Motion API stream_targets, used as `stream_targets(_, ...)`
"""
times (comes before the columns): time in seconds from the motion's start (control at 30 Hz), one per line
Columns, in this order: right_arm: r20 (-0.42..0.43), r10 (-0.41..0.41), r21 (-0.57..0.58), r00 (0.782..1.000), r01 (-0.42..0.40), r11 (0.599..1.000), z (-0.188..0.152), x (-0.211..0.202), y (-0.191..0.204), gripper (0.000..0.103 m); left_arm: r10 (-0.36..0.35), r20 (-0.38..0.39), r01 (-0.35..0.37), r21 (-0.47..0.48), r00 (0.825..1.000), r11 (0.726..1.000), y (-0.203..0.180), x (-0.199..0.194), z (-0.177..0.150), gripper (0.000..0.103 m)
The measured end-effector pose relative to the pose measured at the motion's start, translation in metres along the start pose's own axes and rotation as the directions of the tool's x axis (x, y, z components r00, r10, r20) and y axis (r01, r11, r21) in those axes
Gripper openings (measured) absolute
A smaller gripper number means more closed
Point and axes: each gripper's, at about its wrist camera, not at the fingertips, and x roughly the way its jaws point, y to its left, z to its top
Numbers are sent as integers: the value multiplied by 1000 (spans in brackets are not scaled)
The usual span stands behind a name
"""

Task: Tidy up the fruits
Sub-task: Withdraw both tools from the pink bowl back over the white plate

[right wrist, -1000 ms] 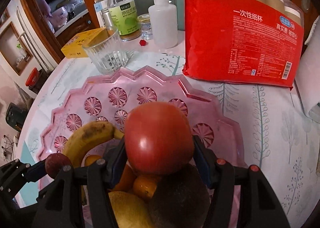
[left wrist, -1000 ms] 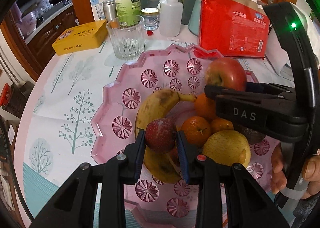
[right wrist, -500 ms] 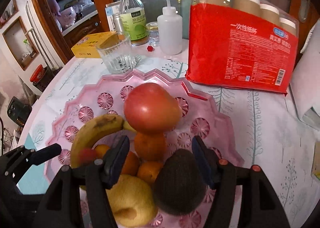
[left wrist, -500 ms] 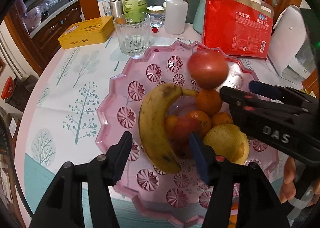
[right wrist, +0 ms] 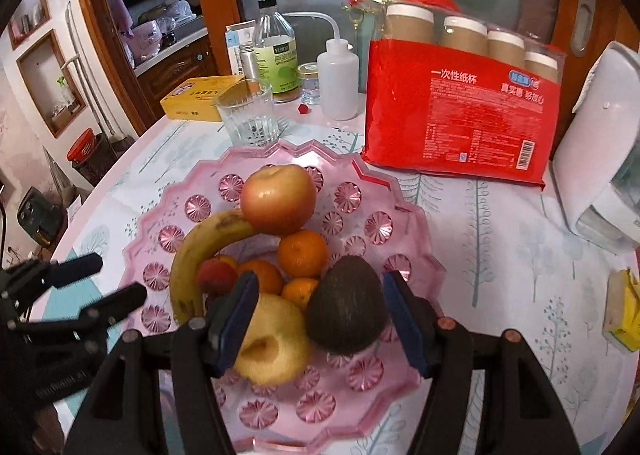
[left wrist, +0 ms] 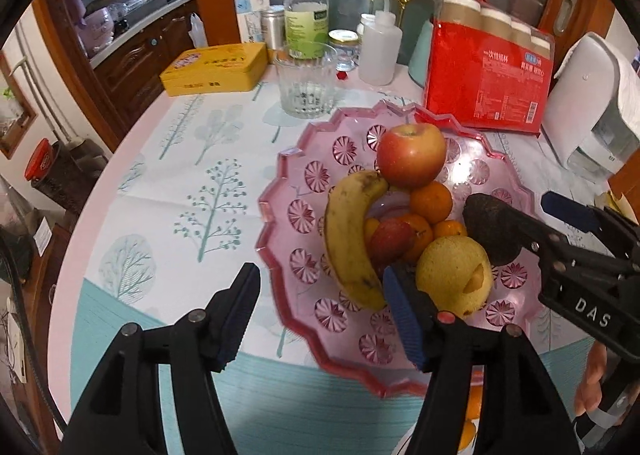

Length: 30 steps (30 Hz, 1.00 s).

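Jaws of both grippers, left gripper (left wrist: pixel 320 315) and right gripper (right wrist: pixel 320 319), gape wide, seemingly holding nothing.

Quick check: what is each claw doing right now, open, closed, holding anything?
Left claw: open, holding nothing.
Right claw: open, holding nothing.

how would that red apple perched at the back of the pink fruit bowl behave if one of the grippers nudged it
The apple is round and glossy and sits on the banana tip and an orange, so it would probably roll off. Its smooth skin may slip between flat pads. It looks firm, unlikely to deform.
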Motion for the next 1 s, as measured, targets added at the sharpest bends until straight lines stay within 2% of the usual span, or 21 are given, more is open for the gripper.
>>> stream_targets(0.47, 84, -11, -54, 996, 16, 998, -15, -65, 8, 65, 26, 79, -25, -17, 997, 1000, 2, -70, -18, 65)
stream_targets(0.73, 115, 37, -39, 993, -32, 999, -26, -106, -1, 65, 18, 144, -18, -7, 989, 1000, -16, -113, -32, 69)
stream_targets(1.0, 119, 97, -27, 988, -95, 995, -53, -142, -18, 65, -27, 184, 24, 17, 983, 1000, -49, -145, -53, 70)
